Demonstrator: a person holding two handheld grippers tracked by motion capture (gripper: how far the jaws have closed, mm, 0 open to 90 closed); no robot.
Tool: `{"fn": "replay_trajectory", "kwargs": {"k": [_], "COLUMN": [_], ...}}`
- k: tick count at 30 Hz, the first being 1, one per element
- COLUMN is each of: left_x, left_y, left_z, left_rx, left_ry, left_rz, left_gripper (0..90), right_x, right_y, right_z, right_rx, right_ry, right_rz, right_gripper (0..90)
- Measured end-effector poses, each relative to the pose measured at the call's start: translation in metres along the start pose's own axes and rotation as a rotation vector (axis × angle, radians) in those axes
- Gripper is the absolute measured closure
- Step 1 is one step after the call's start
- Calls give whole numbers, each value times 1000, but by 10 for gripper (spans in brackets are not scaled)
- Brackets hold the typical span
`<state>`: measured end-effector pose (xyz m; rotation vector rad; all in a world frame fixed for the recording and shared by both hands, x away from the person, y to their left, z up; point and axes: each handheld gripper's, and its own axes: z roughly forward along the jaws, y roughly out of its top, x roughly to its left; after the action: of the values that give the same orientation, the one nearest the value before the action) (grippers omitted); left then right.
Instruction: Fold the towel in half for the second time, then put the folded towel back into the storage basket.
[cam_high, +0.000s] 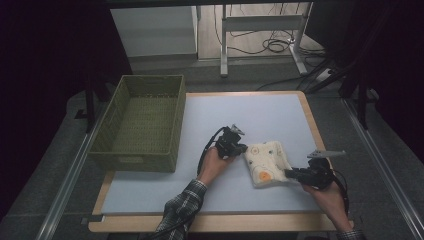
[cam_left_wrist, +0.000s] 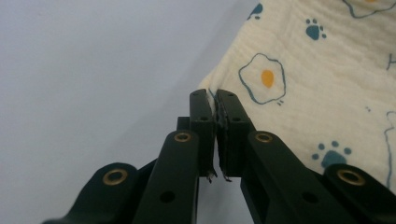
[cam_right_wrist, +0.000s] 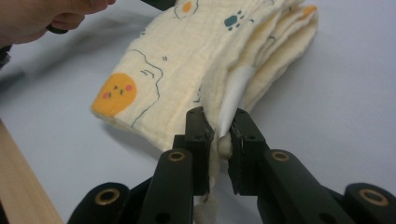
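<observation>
- A green woven basket (cam_high: 137, 120) stands at the table's (cam_high: 240, 115) left edge, well apart from the cloth; its long axis runs away from the person.
- The left gripper (cam_high: 239, 146) has its jaws pressed together on the left edge of the folded cloth (cam_high: 266, 162).
- The cloth lies right of the table's centre, its long axis running from far-left to near-right.
- The right gripper (cam_high: 288, 173) is clamped on the cloth's near-right corner; a white tag shows between its jaws.
</observation>
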<state>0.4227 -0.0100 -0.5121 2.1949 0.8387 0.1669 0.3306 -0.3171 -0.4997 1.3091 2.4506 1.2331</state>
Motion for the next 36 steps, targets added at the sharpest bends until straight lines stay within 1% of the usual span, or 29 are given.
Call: {"fn": "replay_trajectory", "kwargs": {"k": [1,2,5,14,17,24,27,31,32,35,36], "left_x": [0,0,2,9,12,17,19,23,24,26,27], "left_y": [0,0,0,-1,-1,0,2,9,11,17,19], "left_z": [0,-3,-11,-29,-34,-44,-48,-55,-58,-66,-69], "left_rx": [0,-9,-17,-22,-14,20,46,90,103,127,136], "left_ry": [0,2,7,33,38,44,47,47,51,59,63], "left_rz": [0,-4,-6,-8,-5,-7,-6,0,6,5,13], "left_gripper": [863,863,863,863,862,859,857,856,856,855,855], "right_x": [0,3,7,19,22,31,34,37,38,40,41], "right_y": [0,2,6,16,20,29,32,36,37,41,42], "right_z": [0,0,0,6,8,12,12,13,14,14,14], "right_rx": [0,-2,-4,-11,-13,-14,-14,-15,-19,-23,-25], "right_ry": [0,-5,-4,13,17,24,38,47,49,60,61], "right_rz": [0,-17,-35,-59,-74,-94,-98,-103,-107,-107,-110], "right_gripper": [793,793,793,792,792,791,791,791,791,791,791]}}
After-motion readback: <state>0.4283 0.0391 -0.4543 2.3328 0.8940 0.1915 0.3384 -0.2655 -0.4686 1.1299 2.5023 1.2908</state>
